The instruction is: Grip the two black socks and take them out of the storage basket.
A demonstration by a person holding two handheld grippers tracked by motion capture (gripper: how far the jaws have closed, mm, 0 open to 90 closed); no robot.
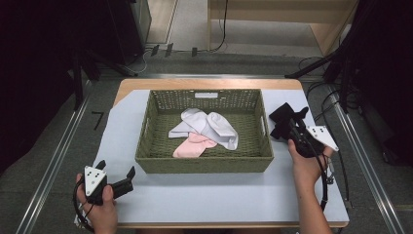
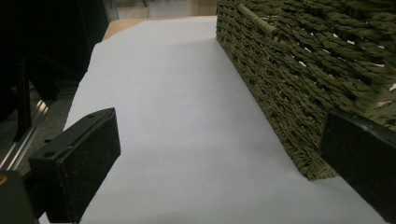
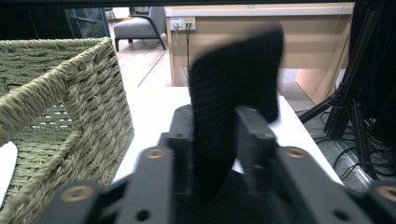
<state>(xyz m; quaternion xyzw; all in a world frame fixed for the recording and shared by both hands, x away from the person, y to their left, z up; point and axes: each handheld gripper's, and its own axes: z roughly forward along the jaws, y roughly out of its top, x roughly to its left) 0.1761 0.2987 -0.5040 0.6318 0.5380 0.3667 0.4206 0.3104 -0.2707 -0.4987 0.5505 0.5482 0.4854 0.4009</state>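
High view puts my left gripper (image 1: 117,178) at the near-left corner of the counter (image 1: 204,195), resting on the white sheet (image 1: 122,126) with its jaws spread wide and nothing between them; the left gripper view agrees, its two pads framing bare sheet and the basket's (image 1: 204,165) near corner, so I read it as parked clear of the work. In the middle sits the woven green basket, already holding a pale lilac sock (image 1: 192,121), a white sock (image 1: 225,130) and a pink sock (image 1: 192,146) heaped together, which suggests to me a sorting job: loose socks go in there. At the right, my right gripper (image 1: 288,123) hovers just outside the basket's right wall with a black sock (image 1: 282,114) between its jaws. In the right gripper view that sock (image 3: 233,93) stands upright between the pads, but I cannot tell whether they still pinch it. I judge it is the next piece for the basket.
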